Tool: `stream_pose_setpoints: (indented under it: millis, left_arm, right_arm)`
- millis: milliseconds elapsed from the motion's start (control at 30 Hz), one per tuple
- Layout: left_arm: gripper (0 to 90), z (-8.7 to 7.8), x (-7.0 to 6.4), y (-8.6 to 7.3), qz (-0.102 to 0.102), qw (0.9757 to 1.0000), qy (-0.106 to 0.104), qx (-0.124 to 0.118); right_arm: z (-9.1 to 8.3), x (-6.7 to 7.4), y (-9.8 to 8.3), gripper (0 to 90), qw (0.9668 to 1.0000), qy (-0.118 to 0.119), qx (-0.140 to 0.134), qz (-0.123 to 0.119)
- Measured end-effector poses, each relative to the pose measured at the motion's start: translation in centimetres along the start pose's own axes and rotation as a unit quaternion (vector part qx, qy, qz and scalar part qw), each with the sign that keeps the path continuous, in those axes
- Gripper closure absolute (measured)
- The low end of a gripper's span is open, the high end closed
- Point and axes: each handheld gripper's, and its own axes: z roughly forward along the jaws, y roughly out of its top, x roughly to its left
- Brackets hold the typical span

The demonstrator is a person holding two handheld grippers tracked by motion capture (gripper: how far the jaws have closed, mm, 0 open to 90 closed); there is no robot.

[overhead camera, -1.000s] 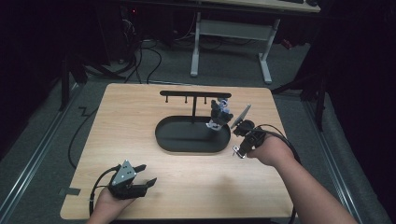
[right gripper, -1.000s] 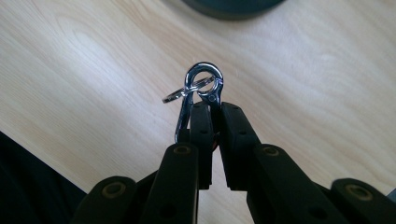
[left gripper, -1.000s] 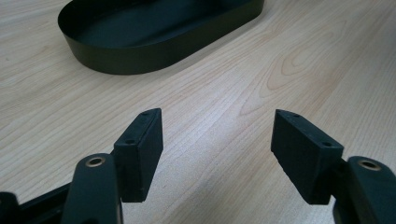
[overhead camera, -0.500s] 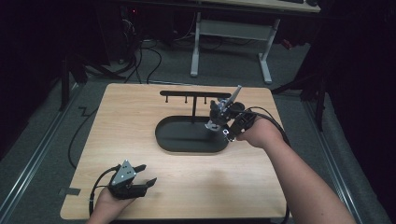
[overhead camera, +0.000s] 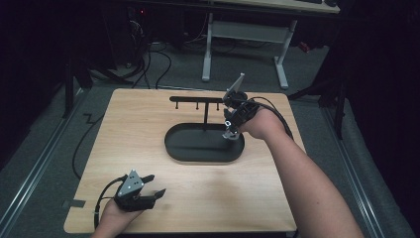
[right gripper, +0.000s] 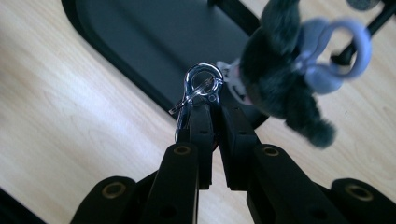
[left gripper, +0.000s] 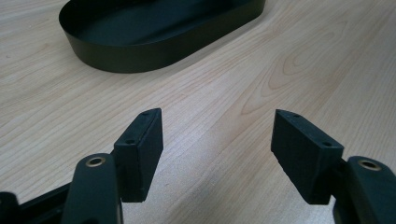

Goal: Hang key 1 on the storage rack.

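My right gripper (overhead camera: 231,119) hangs over the right end of the black oval tray (overhead camera: 198,148), just right of the rack's post. It is shut on a silver clasp (right gripper: 201,86). From the clasp hangs a dark grey plush keychain (right gripper: 280,70) with a pale purple ring (right gripper: 336,51); in the high view the plush keychain (overhead camera: 229,132) dangles just above the tray. My left gripper (overhead camera: 154,190) rests near the table's front left corner. In its own view the left gripper (left gripper: 217,140) is open, with bare wood between the pads (left gripper: 140,149).
A black T-shaped rack (overhead camera: 198,99) with small pegs stands at the tray's back edge. The tray (left gripper: 154,42) lies ahead of the left gripper. A cable trails off the wooden table (overhead camera: 138,129) on the left. A desk frame stands beyond the far edge.
The right gripper has moved left and up from the tray's right side toward the rack, carrying the keychain. The left gripper has stayed put.
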Motion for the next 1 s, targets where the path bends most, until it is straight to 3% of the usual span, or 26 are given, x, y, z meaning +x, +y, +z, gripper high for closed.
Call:
stream_pose_setpoints:
  millis: [500,533,633,1000]
  left_arm:
    - [34.9,-0.1,-0.1,0.0,0.0,1.0,0.0,-0.004]
    - [34.9,-0.1,-0.1,0.0,0.0,1.0,0.0,-0.004]
    - [34.9,-0.1,0.0,0.0,-0.001,1.0,0.0,-0.004]
    - [34.9,-0.2,0.0,-0.1,-0.002,1.0,-0.001,-0.006]
  right_arm:
    - [-0.9,-0.7,3.8,84.7,0.9987,-0.03,-0.031,0.029]
    - [-1.0,-0.6,4.0,84.7,0.9982,-0.032,-0.034,0.038]
    - [-1.0,-0.5,4.5,84.7,0.9979,-0.039,-0.039,0.035]
    - [-0.8,-0.3,5.6,84.7,0.996,-0.046,-0.051,0.058]
